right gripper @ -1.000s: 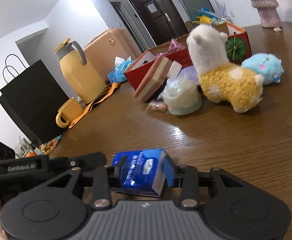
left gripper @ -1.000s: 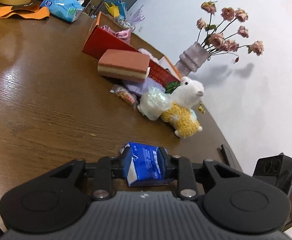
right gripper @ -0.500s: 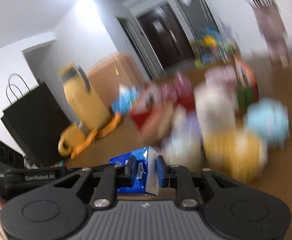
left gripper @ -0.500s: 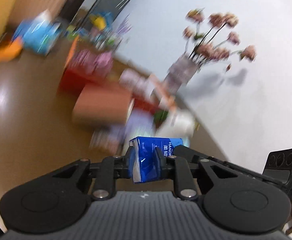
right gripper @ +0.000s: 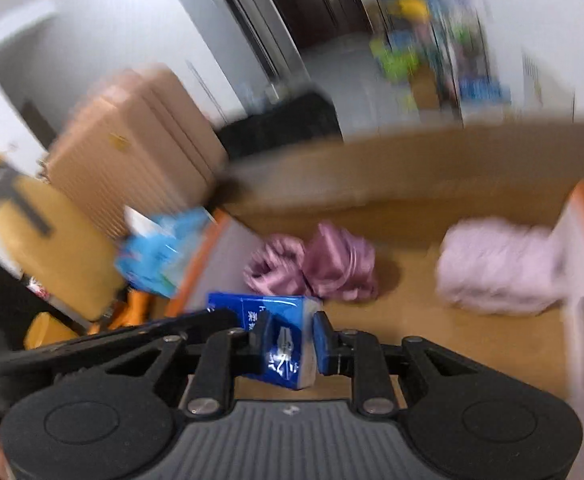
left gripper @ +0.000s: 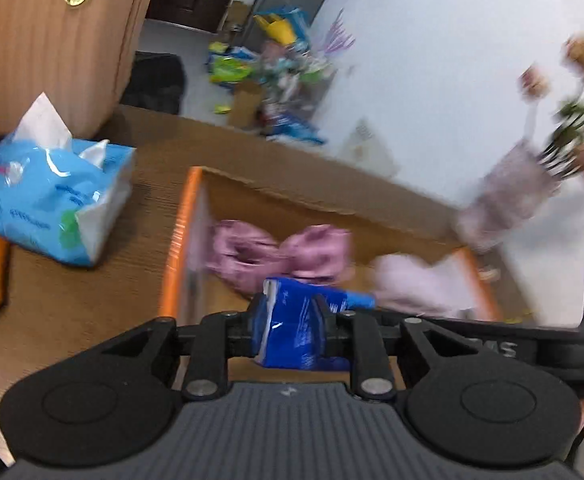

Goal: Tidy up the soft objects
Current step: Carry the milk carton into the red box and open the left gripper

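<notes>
Room: white walls, a dark door at the back, a beige suitcase (left gripper: 51, 40) behind the brown wooden table (left gripper: 71, 300).
Box: an open cardboard box (left gripper: 179, 240) with orange rim stands on the table; a second ago it was far ahead, now both cameras look down into it.
Inside the box: a purple cloth bundle (left gripper: 279, 256) and a pale pink folded cloth (right gripper: 500, 268), well apart.
Tissue pack: the dark blue tissue pack (left gripper: 292, 332) lay on the table one second ago; now it is lifted and hangs over the near part of the box.
Left gripper: the left gripper (left gripper: 287, 332) is clenched on one end of the pack.
Right gripper: the right gripper (right gripper: 287, 344) squeezes the other end of the pack; its jaws closed more than before.
Beside the box: a light blue tissue bag (left gripper: 47, 200), just left of the box.
Gone from view: the plush alpaca and sponge.
Sharpness: both views are blurred.
</notes>
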{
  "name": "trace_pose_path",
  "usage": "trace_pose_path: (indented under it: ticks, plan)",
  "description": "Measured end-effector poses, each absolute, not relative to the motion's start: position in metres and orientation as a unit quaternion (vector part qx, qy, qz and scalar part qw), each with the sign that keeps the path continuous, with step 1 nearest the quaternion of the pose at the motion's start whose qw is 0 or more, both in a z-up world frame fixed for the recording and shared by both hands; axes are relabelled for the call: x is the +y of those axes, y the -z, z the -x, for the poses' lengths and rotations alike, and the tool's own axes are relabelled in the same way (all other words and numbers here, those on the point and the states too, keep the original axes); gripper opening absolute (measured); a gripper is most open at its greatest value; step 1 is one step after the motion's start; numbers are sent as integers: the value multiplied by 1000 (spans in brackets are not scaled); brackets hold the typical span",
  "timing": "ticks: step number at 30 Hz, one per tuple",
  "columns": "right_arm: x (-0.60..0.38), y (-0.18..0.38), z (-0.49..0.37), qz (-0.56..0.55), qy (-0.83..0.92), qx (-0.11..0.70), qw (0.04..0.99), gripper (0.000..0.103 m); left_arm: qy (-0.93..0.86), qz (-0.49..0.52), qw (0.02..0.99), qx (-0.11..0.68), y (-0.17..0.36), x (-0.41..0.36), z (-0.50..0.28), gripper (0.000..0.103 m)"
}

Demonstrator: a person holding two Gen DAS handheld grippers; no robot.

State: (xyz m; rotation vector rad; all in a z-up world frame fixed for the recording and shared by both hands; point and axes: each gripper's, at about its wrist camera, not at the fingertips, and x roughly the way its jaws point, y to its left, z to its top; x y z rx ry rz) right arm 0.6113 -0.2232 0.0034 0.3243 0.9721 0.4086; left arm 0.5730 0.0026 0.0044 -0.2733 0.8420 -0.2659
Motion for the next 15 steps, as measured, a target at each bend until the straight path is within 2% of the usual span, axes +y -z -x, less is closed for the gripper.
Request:
trace_pose_path:
  ticks: [3, 5, 8, 12, 15]
  plan:
    - [-201, 25, -633, -126, -183, 504, 835, 20, 118, 108, 899, 407, 0, 2, -580, 24]
    - [-196, 27, -636, -117, -184, 501, 837, 23, 132, 104, 903, 396, -6, 2, -577, 30]
    - [-198, 21, -634, -121, -186, 494, 841, 23, 126, 78, 911, 385, -18, -3, -566, 35]
    - [-216, -19, -607, -117, -181, 467, 858, 23, 120, 60, 917, 375, -53, -2, -542, 38]
    - [-237, -63, -578, -99, -172, 432, 880, 25, 110, 28, 935, 336, -87, -1, -505, 50]
